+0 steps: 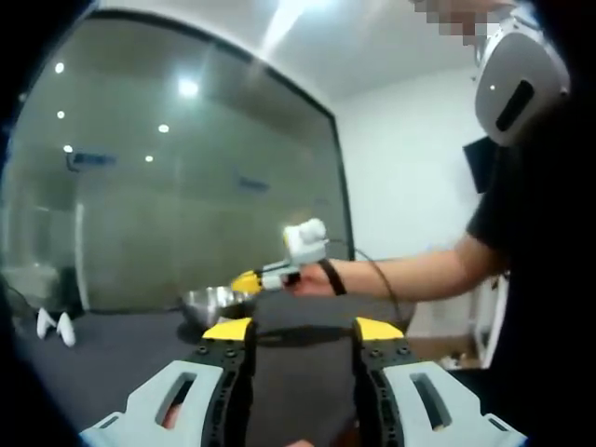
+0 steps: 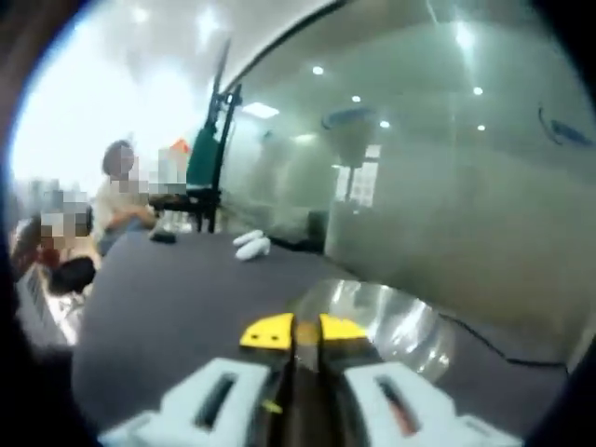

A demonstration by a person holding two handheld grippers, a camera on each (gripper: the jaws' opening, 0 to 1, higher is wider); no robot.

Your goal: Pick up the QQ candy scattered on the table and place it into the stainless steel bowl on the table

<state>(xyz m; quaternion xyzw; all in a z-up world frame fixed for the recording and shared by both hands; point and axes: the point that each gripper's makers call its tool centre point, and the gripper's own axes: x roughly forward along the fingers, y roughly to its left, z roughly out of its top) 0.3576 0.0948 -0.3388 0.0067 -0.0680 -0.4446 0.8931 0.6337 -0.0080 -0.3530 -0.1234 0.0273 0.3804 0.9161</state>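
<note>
Hovering at the bowl [image 2: 377,321]: right gripper [image 2: 293,333], jaws nearly clenched with a slim gap; whether candy sits between the tips cannot be told. Bowl lies at 12 o'clock just beyond the tips on the dark table [image 2: 158,307]. Left gripper [image 1: 303,328], jaws spread and empty, waits near the table's edge, the bowl [image 1: 212,303] at its 11 o'clock. Advice: centre tips over the bowl, lower, then release gently.
</note>
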